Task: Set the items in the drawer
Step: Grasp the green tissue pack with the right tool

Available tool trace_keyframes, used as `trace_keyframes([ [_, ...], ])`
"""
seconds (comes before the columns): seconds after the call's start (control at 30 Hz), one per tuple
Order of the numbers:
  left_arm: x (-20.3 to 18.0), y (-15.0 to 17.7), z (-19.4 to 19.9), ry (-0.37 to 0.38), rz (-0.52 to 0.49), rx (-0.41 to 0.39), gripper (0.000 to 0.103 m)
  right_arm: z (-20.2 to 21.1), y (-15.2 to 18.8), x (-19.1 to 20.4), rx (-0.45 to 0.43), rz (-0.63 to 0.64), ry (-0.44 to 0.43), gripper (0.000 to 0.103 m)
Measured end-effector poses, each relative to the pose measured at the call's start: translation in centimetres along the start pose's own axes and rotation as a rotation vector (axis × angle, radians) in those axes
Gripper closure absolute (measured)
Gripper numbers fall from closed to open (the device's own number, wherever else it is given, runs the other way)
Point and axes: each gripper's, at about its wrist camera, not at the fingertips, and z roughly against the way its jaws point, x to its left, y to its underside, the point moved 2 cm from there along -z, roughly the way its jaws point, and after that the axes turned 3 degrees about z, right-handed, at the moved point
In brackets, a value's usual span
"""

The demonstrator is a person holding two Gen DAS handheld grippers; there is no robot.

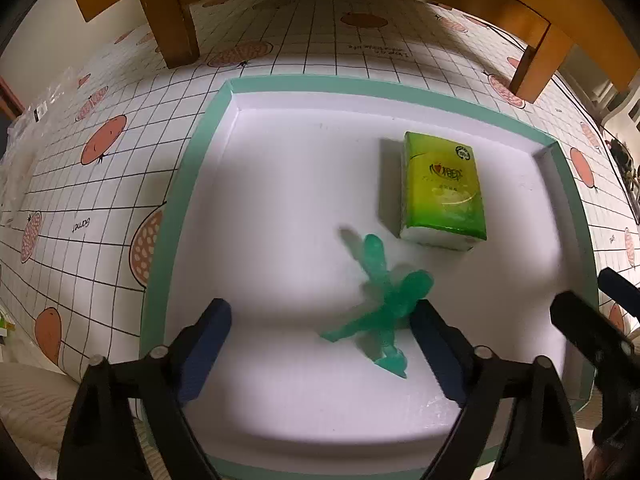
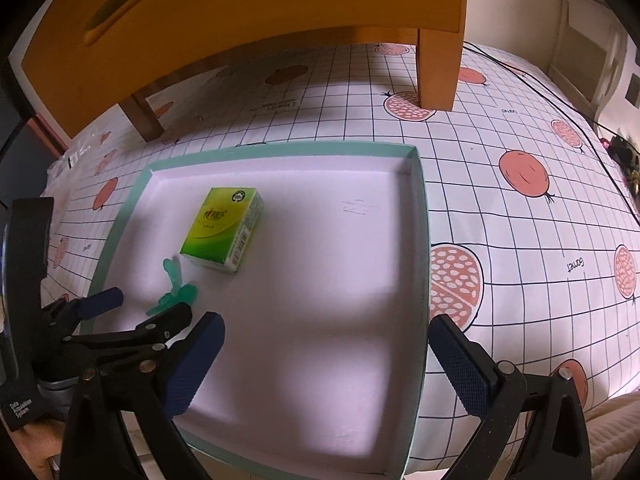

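**What the frames cut off or smear**

The green plastic toy (image 1: 382, 304) in the drawer (image 1: 188, 200) is motion-blurred; its exact form cannot be told. In the right wrist view, the left hand-held gripper (image 2: 152, 308) hides the toy's lower part. The wooden stand (image 2: 248, 20) beyond the drawer is cropped at the top edge. The print on the green tissue pack (image 1: 442, 188) is too small to read.

Left claw (image 1: 320, 344) and right claw (image 2: 326, 364) gape, pointing downward.
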Motion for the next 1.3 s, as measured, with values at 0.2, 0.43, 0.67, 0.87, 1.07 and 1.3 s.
trace_keyframes([
  [0.2, 0.3, 0.1, 0.4, 0.003, 0.028, -0.014, 0.025, -0.2, -1.2, -0.1, -0.006, -0.028, -0.017, 0.000],
  [0.43, 0.9, -0.2, 0.6, 0.012, 0.063, -0.027, 0.036, -1.4, -2.9, 1.8, -0.002, 0.014, -0.049, 0.000],
  [0.67, 1.5, -0.4, 0.7, 0.035, 0.091, -0.030, 0.040, -3.4, -4.1, 4.2, 0.023, 0.052, -0.063, 0.000],
  [0.87, 1.8, -0.5, 0.7, 0.054, 0.112, -0.030, 0.040, -4.8, -4.9, 6.1, 0.035, 0.084, -0.066, 0.000],
  [1.07, 2.1, -0.5, 0.8, 0.065, 0.124, -0.031, 0.040, -5.9, -5.3, 7.1, 0.047, 0.129, -0.040, 0.000],
  [1.3, 2.1, -0.5, 0.9, 0.069, 0.128, -0.031, 0.040, -6.8, -5.8, 7.5, 0.055, 0.155, 0.000, 0.008],
])
